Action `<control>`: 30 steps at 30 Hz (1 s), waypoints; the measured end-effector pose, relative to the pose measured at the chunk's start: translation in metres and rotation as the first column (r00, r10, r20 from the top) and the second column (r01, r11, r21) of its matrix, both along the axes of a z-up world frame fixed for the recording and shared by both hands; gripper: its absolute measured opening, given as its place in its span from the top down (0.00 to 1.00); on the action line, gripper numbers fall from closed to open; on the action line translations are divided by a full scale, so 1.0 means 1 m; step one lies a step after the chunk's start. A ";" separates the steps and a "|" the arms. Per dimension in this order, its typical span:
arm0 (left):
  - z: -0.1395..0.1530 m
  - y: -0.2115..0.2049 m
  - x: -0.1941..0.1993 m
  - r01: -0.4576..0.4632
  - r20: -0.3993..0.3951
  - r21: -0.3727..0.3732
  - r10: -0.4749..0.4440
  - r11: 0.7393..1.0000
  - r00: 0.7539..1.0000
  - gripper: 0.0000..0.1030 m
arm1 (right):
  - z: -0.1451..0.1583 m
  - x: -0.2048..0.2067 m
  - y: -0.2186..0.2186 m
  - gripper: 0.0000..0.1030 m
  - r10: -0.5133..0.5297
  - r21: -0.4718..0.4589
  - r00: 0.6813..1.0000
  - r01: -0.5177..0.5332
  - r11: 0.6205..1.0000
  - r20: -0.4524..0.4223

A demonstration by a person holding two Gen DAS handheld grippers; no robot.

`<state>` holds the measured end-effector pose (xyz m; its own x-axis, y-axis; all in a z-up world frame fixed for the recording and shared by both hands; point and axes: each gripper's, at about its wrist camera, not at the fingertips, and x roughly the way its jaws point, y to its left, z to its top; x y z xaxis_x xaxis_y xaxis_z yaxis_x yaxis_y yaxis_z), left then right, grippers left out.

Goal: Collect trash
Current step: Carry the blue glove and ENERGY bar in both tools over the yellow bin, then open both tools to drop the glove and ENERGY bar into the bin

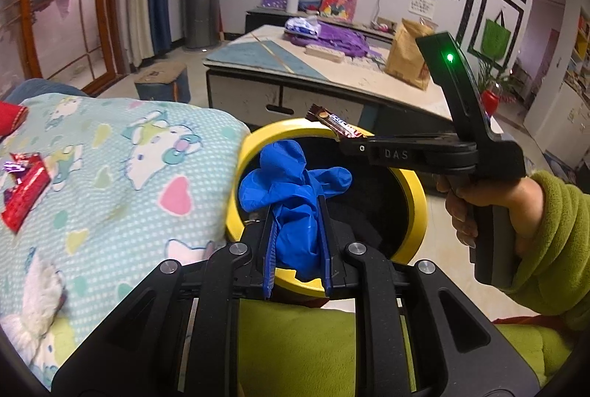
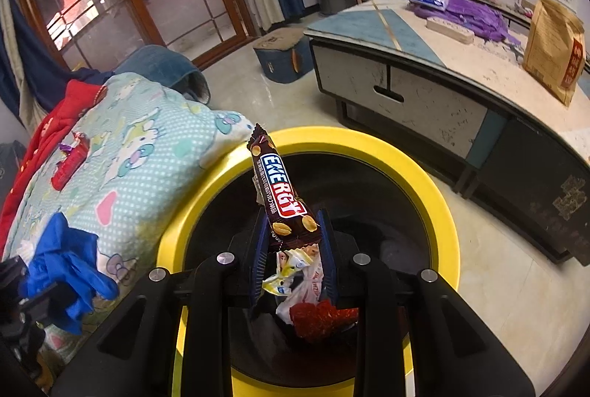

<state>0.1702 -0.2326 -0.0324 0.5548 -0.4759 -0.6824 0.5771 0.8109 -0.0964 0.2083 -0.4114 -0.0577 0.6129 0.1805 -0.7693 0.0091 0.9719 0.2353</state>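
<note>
Glove (image 1: 295,190), wrapper (image 2: 282,198) over bin (image 2: 435,183)

Bin (image 2: 435,183) sits on the floor, touching the blanket (image 1: 121,176) on its left, with the low table (image 2: 461,65) behind and to the right. Left gripper (image 1: 297,212) is over the bin's near rim, glove (image 1: 291,183) between its fingers. Right gripper (image 2: 293,223) is over the bin mouth, candy bar wrapper (image 2: 282,198) pinched. Wrappers (image 2: 306,286) lie in the bin, probably at the bottom. Another wrapper (image 1: 24,190) is on the blanket, far left.
</note>
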 end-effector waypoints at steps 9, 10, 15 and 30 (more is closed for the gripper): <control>-0.017 -0.024 0.016 0.034 -0.047 0.023 -0.033 0.999 0.998 0.87 | -0.011 0.004 -0.017 0.74 -0.057 0.039 0.998 0.058 0.998 -0.037; -0.020 -0.027 0.018 0.035 -0.049 0.028 -0.034 0.999 0.998 0.87 | -0.012 0.004 -0.020 0.74 -0.063 0.047 0.997 0.065 0.997 -0.040; -0.027 -0.028 0.025 0.030 -0.060 0.032 -0.028 0.999 0.998 0.68 | -0.011 0.004 -0.032 0.66 -0.113 0.087 0.993 0.116 0.989 -0.044; 0.019 0.039 0.028 -0.181 0.003 -0.095 0.183 0.979 0.983 0.11 | 0.022 -0.006 -0.017 0.39 -0.096 0.091 0.991 0.088 0.992 0.091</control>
